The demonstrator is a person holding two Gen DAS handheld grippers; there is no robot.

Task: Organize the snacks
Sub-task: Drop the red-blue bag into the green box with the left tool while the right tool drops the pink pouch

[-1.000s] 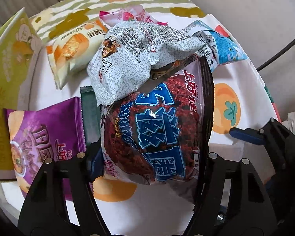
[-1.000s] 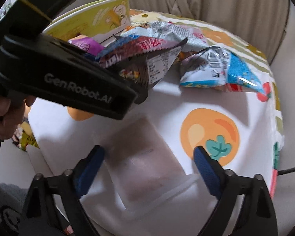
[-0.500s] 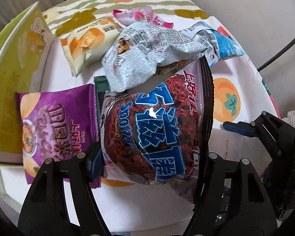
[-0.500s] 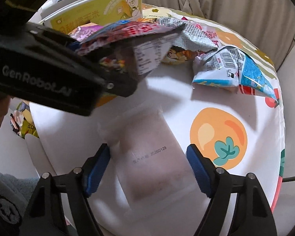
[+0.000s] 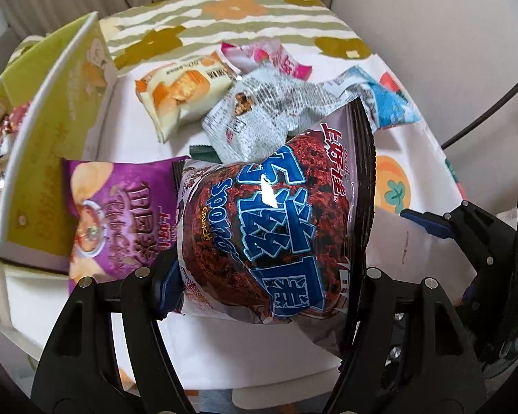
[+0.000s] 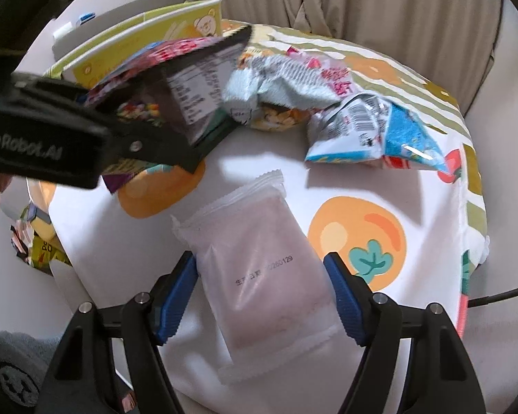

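Snacks need sorting: left claw (image 5: 266, 283) grips the red crisp bag (image 5: 272, 227) above the desk (image 6: 252, 158), while right claw (image 6: 260, 293), closing, should squeeze the pink packet (image 6: 259, 269) at six o'clock gently.

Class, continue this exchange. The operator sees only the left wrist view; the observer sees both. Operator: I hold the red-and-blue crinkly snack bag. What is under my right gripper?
Observer: A pale pink translucent plastic packet lies flat on the fruit-print tablecloth, between the closing jaws of the right gripper.
Operator: Any marking on it?
Observer: A dark printed date line across its middle.
Operator: And my bag's back?
Observer: The red-and-blue crinkly snack bag shows a white label of small print there.
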